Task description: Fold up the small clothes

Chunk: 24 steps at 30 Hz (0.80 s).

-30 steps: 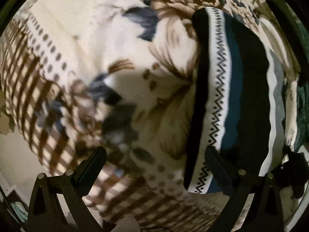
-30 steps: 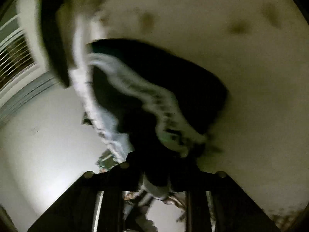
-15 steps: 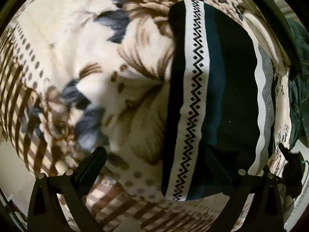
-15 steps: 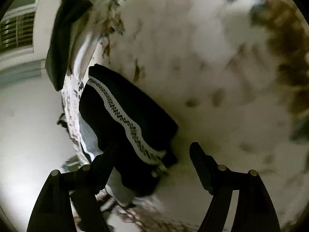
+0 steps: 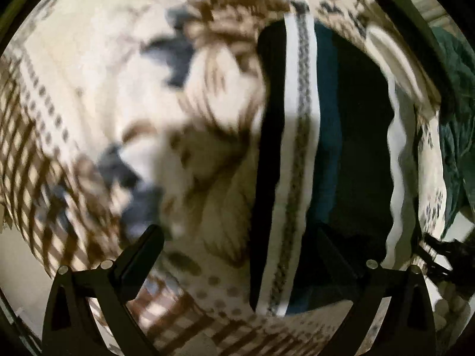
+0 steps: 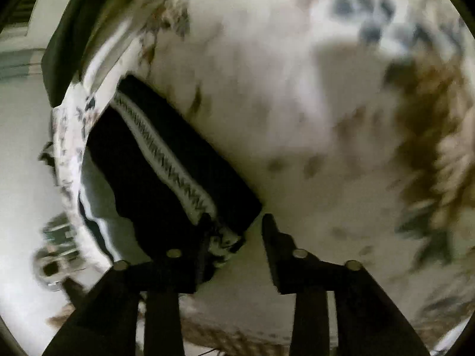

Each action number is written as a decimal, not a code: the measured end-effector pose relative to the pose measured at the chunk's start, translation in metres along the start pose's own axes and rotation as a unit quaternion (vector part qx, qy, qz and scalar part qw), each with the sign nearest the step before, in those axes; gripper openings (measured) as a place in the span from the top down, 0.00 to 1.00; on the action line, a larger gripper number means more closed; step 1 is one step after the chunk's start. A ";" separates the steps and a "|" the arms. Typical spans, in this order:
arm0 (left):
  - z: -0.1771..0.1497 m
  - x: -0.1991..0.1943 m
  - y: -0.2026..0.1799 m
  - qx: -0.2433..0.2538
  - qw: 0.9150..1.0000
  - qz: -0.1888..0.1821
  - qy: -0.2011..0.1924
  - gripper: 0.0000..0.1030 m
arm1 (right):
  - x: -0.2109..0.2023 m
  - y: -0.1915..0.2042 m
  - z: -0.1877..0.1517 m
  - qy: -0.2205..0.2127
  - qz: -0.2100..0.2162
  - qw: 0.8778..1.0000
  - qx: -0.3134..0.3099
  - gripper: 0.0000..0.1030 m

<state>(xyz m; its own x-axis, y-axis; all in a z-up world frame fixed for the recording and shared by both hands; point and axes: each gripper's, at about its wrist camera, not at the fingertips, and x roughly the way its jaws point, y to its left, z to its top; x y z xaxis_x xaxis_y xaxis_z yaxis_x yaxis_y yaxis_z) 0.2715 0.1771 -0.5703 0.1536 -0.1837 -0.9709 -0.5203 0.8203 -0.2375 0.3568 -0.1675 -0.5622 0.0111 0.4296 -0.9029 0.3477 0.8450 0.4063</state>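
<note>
A folded small garment (image 5: pixel 341 154), black and teal with a white zigzag band, lies on a floral blanket (image 5: pixel 148 89). In the left wrist view it fills the right half. My left gripper (image 5: pixel 237 255) is open above the blanket, its right finger over the garment's near end. In the right wrist view the garment (image 6: pixel 166 172) lies at left. My right gripper (image 6: pixel 234 237) is open, its jaws partly closed in, with the garment's near corner between its fingers.
A dark green cloth (image 5: pixel 457 112) and a black and white item (image 5: pixel 409 47) lie past the garment near the blanket's edge. The pale floor (image 6: pixel 23 178) shows beyond the blanket's edge in the right wrist view.
My right gripper let go of the garment, opened wide, then narrowed and moved down to its near corner. My left gripper stayed open and shifted slightly over the garment.
</note>
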 end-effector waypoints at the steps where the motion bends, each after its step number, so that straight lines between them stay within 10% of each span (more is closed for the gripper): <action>1: 0.007 -0.002 -0.001 0.000 1.000 0.002 -0.009 0.00 | -0.013 0.008 0.003 -0.023 -0.005 1.000 -0.016 0.43; 3: 0.028 -0.005 -0.001 -0.007 0.999 0.003 -0.032 0.00 | -0.030 0.031 0.015 -0.062 -0.007 0.997 -0.054 0.26; 10: 0.109 0.018 -0.004 -0.002 0.997 0.015 -0.080 0.00 | 0.059 0.116 0.112 -0.016 0.034 0.987 -0.157 0.26; 11: 0.116 0.022 -0.005 0.000 0.997 0.017 -0.077 0.00 | 0.078 0.125 0.126 0.012 0.062 0.984 -0.169 0.30; 13: 0.139 0.028 0.004 0.003 0.997 0.021 -0.070 0.00 | 0.094 0.140 0.137 0.025 0.067 0.978 -0.196 0.85; 19: 0.147 0.038 0.012 -0.019 0.998 0.012 -0.063 0.00 | 0.065 0.163 0.138 -0.057 0.059 0.966 -0.246 0.86; 24: 0.135 0.031 0.013 -0.017 0.998 0.006 -0.063 0.00 | 0.077 0.160 0.140 -0.046 0.029 0.967 -0.248 0.84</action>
<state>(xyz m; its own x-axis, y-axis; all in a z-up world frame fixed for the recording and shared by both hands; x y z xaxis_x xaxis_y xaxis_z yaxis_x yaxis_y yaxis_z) 0.3831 0.2557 -0.5998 0.2494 -0.1023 -0.9630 -0.5500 0.8035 -0.2278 0.5442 -0.0442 -0.5862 0.1077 0.4698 -0.8762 -0.1477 0.8791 0.4532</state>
